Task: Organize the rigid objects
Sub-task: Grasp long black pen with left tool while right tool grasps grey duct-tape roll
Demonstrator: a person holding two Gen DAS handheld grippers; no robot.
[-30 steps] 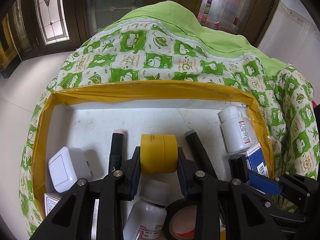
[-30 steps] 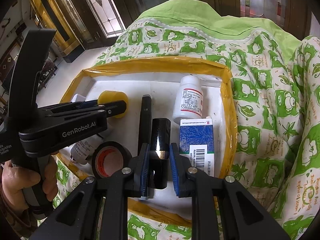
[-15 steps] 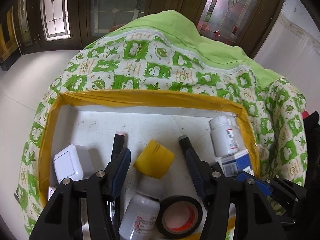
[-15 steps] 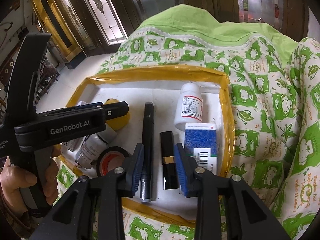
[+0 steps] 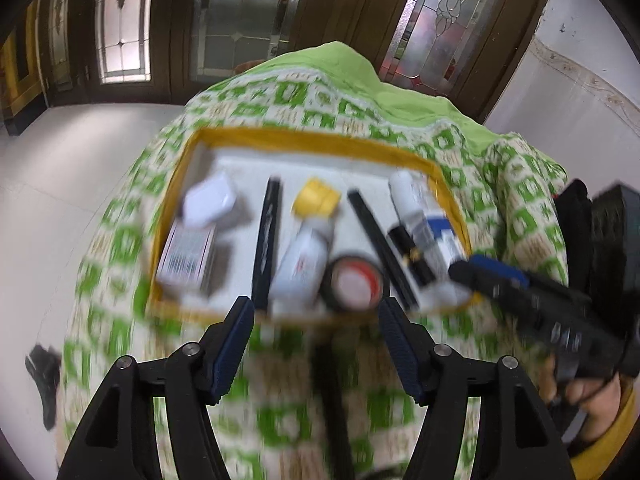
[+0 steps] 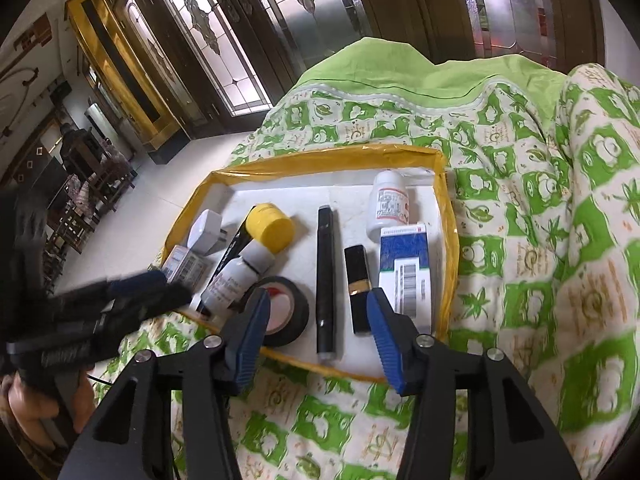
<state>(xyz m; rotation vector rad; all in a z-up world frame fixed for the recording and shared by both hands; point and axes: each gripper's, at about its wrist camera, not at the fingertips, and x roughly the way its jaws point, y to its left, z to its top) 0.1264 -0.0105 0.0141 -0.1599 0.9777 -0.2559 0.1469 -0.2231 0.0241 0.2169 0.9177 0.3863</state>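
A white tray with a yellow rim (image 6: 446, 216) lies on a quilt and holds a yellow jar (image 6: 270, 226), a black lipstick (image 6: 357, 288), a black pen (image 6: 325, 276), a grey-capped white bottle (image 6: 240, 276) and a black tape roll (image 6: 286, 310). My right gripper (image 6: 318, 300) hovers over the tray's near edge with its jaws opening. The pen and lipstick ends show in the gap below, untouched. My left gripper (image 5: 316, 312) hangs over the quilt just short of the tray (image 5: 304, 140), jaws opening and nothing between them. The left wrist view is blurred; the yellow jar (image 5: 316, 202) lies mid-tray.
A white pill bottle (image 6: 388, 208) and blue box (image 6: 406, 268) line the tray's right side; a white adapter (image 6: 206, 232) and barcoded box (image 5: 186, 256) its left. Green-and-white quilt (image 6: 560, 240) surrounds the tray. Glass-panelled wooden doors stand behind, white floor to the left.
The left gripper let go of the yellow jar, opened wide and pulled back off the tray. The right gripper let go of the black lipstick, which now lies in the tray, and drew back.
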